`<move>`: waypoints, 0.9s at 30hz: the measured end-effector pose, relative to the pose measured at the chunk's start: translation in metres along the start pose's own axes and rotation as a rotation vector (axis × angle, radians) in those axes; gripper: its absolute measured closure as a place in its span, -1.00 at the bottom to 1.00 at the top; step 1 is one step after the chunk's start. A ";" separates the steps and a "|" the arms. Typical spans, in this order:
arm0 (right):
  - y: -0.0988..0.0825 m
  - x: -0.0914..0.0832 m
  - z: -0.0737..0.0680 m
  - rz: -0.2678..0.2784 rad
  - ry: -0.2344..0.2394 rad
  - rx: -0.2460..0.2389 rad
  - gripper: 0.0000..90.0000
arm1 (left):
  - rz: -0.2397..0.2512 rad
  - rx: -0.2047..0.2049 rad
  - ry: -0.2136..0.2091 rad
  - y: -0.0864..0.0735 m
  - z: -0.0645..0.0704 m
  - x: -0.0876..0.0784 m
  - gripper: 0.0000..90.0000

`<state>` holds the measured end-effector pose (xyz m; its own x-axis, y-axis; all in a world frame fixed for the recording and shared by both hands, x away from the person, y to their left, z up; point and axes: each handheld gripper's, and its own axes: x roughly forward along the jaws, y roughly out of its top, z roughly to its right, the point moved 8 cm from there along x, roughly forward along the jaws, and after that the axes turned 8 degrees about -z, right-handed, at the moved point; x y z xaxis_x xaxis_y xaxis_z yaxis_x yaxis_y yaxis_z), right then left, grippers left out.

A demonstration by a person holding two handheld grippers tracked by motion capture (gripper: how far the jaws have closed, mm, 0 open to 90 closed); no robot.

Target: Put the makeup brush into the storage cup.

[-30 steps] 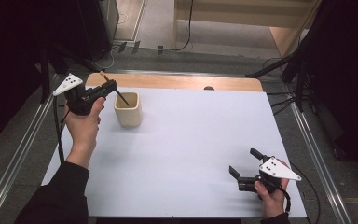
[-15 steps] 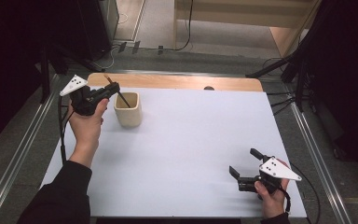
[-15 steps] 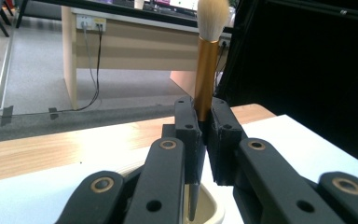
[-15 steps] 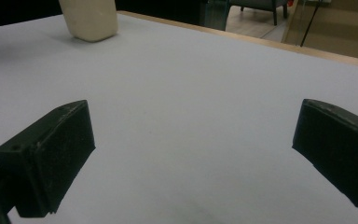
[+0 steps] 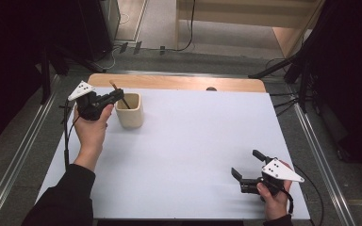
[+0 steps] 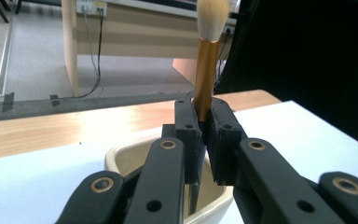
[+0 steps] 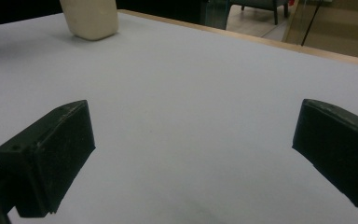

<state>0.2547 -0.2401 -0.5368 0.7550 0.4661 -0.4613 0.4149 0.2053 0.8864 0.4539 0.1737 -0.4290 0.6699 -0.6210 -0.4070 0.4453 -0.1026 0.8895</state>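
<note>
My left gripper is shut on a brush at the table's far left, right beside a cream cup. In the left gripper view the jaws pinch the brush's gold ferrule. Its white bristles point up, and its dark lower end reaches into the cup. My right gripper rests low at the near right, open with nothing between its fingers. The right gripper view shows its jaws wide apart over bare white surface, with the cup far off.
A white sheet covers most of the wooden table. Metal rails run along both sides of the table. Cables and dark stands lie on the floor beyond the far edge.
My left gripper has shifted slightly to the right, toward the cup, with the brush still in it. The right gripper has not moved.
</note>
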 end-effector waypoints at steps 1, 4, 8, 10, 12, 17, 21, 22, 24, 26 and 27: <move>0.000 0.000 0.000 0.001 0.001 0.000 -1.00 | -0.005 0.003 0.002 -0.001 0.000 0.001 0.87; 0.000 0.000 -0.001 0.001 0.003 -0.001 -1.00 | -0.009 0.004 0.000 -0.004 0.002 0.004 0.87; 0.000 0.001 -0.001 -0.001 0.003 -0.001 -1.00 | -0.026 0.008 -0.003 -0.010 0.004 0.009 0.87; 0.000 0.001 -0.001 -0.002 0.003 -0.003 -1.00 | -0.038 0.013 -0.002 -0.014 0.004 0.012 0.87; 0.000 0.001 -0.001 -0.003 0.004 -0.005 -1.00 | -0.046 0.009 0.004 -0.017 0.003 0.014 0.86; -0.001 0.001 -0.001 -0.003 0.005 -0.009 -1.00 | -0.078 0.003 0.020 -0.026 0.000 0.019 0.86; -0.001 0.002 -0.001 -0.004 0.004 -0.010 -1.00 | -0.095 0.003 0.020 -0.029 -0.001 0.021 0.86; -0.001 0.002 -0.001 -0.004 0.005 -0.010 -1.00 | -0.096 -0.005 0.017 -0.029 -0.001 0.021 0.85; 0.000 0.001 -0.001 -0.003 0.006 -0.010 -1.00 | -0.084 -0.005 0.034 -0.027 -0.001 0.017 0.69; -0.001 0.001 -0.001 -0.003 0.006 -0.010 -1.00 | -0.042 -0.014 0.044 -0.024 -0.001 0.011 0.29; -0.001 0.001 -0.001 -0.003 0.006 -0.007 -1.00 | -0.035 -0.015 0.038 -0.024 0.000 0.008 0.11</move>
<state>0.2543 -0.2387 -0.5375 0.7507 0.4701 -0.4642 0.4142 0.2125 0.8850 0.4491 0.1713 -0.4537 0.6759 -0.5870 -0.4457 0.4775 -0.1118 0.8715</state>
